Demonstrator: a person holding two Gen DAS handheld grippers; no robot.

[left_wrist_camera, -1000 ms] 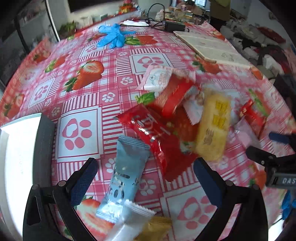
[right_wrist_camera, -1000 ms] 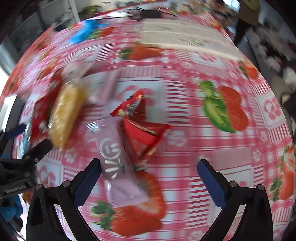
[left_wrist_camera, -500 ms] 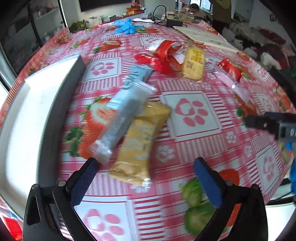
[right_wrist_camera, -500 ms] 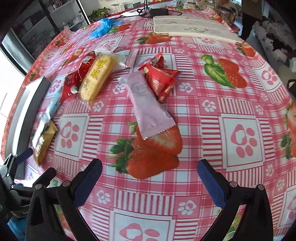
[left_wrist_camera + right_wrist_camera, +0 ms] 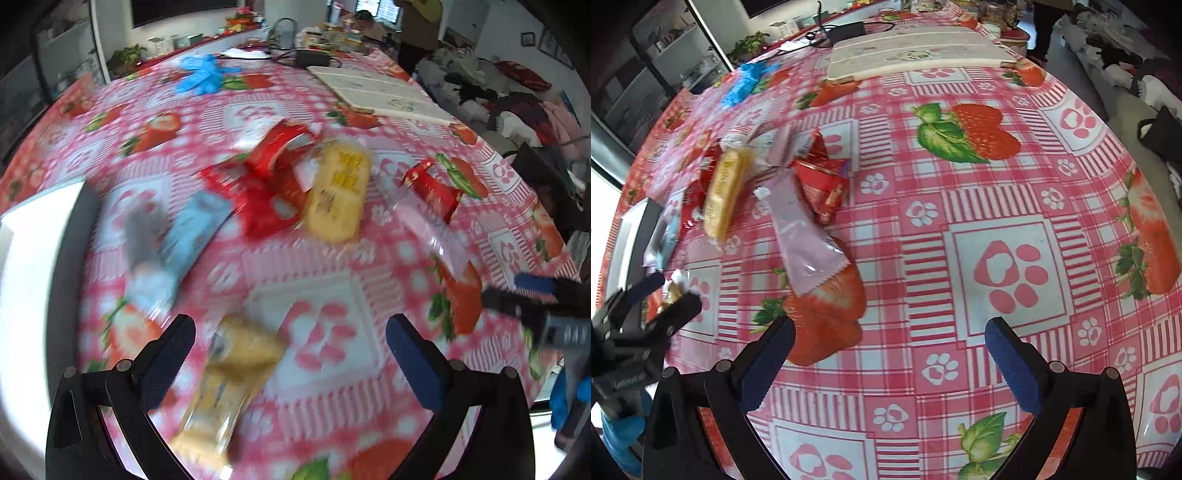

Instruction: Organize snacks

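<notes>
Both claws were spread wide and empty: my left claw (image 5: 290, 356) had swung back down over the golden packet (image 5: 229, 391), which lay partly between its fingers, while half a second before it hung higher with the whole row in sight. So I judged a pickup was starting. The right claw (image 5: 890, 350) hovered just short of the pink packet (image 5: 803, 236). Beyond the golden packet lay a blue packet (image 5: 192, 232), red packets (image 5: 258, 199) and a yellow cake (image 5: 338, 192); the white tray (image 5: 33, 280) sat left of it. Blur hid every label.
</notes>
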